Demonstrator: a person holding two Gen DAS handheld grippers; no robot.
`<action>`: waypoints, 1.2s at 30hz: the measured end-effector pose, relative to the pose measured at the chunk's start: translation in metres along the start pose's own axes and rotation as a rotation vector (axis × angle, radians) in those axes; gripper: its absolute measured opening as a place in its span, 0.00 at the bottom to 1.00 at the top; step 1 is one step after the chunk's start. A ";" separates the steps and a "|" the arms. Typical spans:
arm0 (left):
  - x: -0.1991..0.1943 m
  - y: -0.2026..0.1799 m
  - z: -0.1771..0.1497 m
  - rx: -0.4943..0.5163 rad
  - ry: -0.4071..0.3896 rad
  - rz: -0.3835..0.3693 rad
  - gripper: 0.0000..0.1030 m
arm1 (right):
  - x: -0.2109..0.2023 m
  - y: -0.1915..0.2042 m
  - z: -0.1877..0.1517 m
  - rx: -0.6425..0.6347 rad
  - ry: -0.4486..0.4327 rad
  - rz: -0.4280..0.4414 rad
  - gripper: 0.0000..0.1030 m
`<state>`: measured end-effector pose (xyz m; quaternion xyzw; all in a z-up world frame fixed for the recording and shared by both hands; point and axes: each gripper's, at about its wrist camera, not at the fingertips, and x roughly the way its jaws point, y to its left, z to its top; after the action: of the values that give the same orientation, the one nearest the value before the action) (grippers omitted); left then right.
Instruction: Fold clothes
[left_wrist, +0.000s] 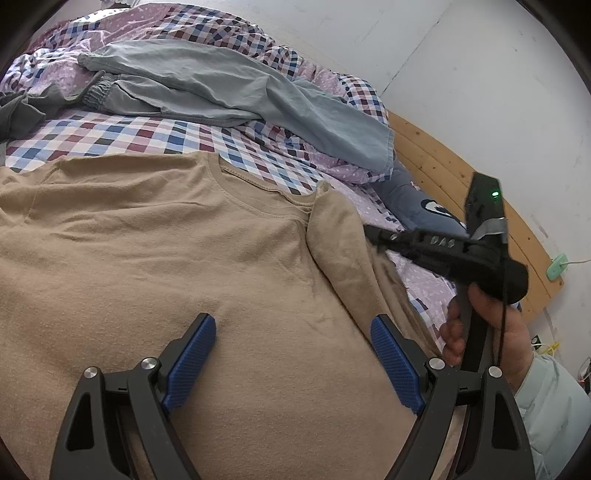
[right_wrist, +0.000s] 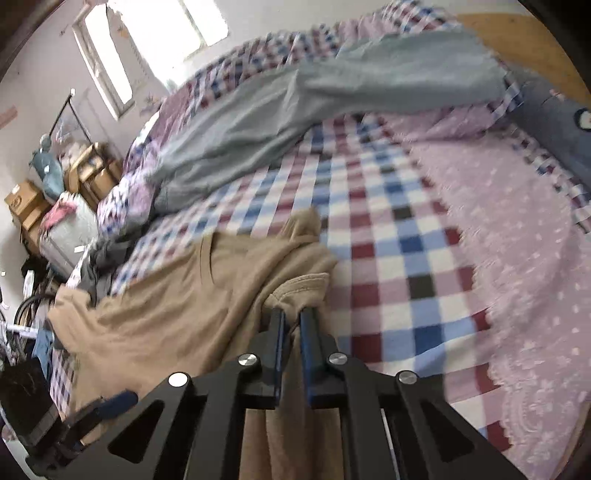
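**Tan shirt on the bed, right claw pinching the sleeve**

Biggest thing first: the bed (left_wrist: 155, 136), covered in a blue, maroon and white checked blanket with a lilac dotted part on the right side. A wooden bed frame (left_wrist: 454, 173) runs along the far right edge by the white wall.

Spread flat across the near half is the tan shirt (left_wrist: 155, 266), collar pointing to the far side. Its right sleeve (left_wrist: 336, 240) is flipped inward, lying over the body of the shirt.

Farther back there's a pair of grey-blue trousers (left_wrist: 236, 88) draped over the rumpled blanket, well apart from the shirt.

The left gripper (left_wrist: 291, 354) hangs over the near part of the shirt, blue pads spread wide with nothing between them.

The right gripper (right_wrist: 291, 325) has its jaws pressed together on a bunched fold of the tan sleeve fabric. The person's hand (left_wrist: 484, 332) grips its handle at the right edge of the bed.
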<state>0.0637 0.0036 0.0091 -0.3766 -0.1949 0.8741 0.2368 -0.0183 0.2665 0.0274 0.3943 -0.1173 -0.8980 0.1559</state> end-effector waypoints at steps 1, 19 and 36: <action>0.000 0.000 0.000 -0.001 0.000 0.000 0.86 | -0.008 -0.002 0.002 0.008 -0.036 -0.026 0.07; 0.002 -0.001 0.001 0.006 -0.002 0.012 0.86 | -0.095 -0.081 0.010 0.273 -0.334 -0.287 0.01; 0.002 -0.002 0.001 0.011 -0.003 0.020 0.86 | -0.020 0.000 -0.016 -0.169 0.115 -0.227 0.04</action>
<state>0.0625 0.0060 0.0095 -0.3761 -0.1867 0.8780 0.2299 0.0058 0.2726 0.0301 0.4412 0.0135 -0.8925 0.0923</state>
